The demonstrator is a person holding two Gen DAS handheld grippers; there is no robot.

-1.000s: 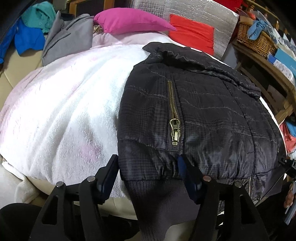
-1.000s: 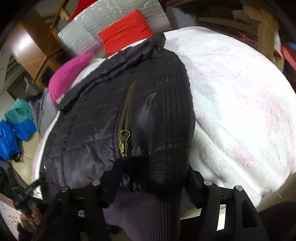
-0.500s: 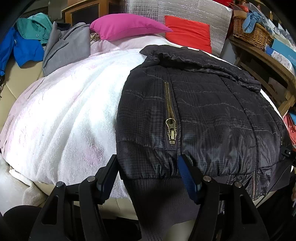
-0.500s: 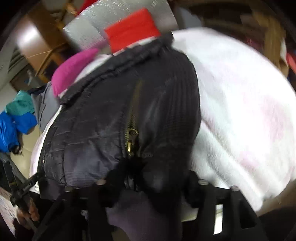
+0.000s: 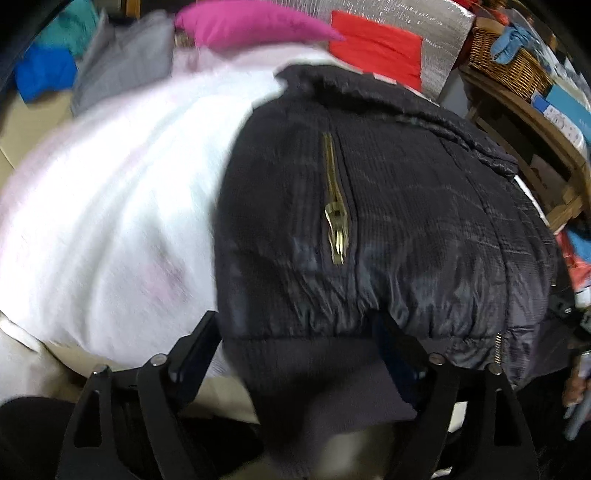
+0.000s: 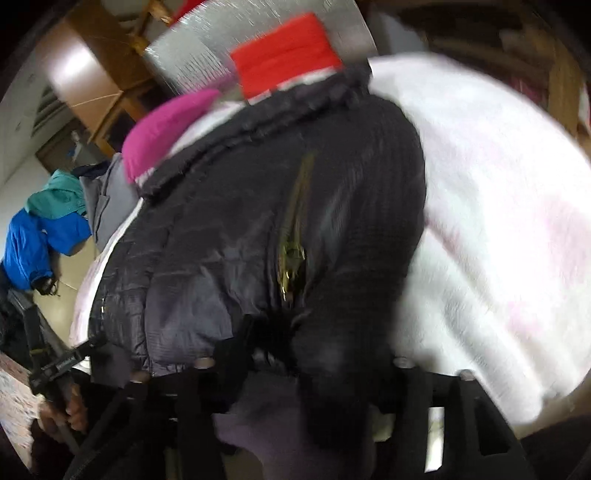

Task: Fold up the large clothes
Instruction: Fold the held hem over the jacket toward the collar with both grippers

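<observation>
Two grippers sit at the bottom of their frames on the near hem of the black jacket point(image 5: 388, 229), which lies folded on the white blanket point(image 5: 110, 229). The left gripper point(image 5: 295, 343) is opening, its jaws wide around the knit cuff. The right gripper point(image 6: 310, 354) holds a bunched sleeve. I would release slowly so the fold stays. Free blanket lies left; pillows point(image 5: 255, 27) crowd the upper edge.
</observation>
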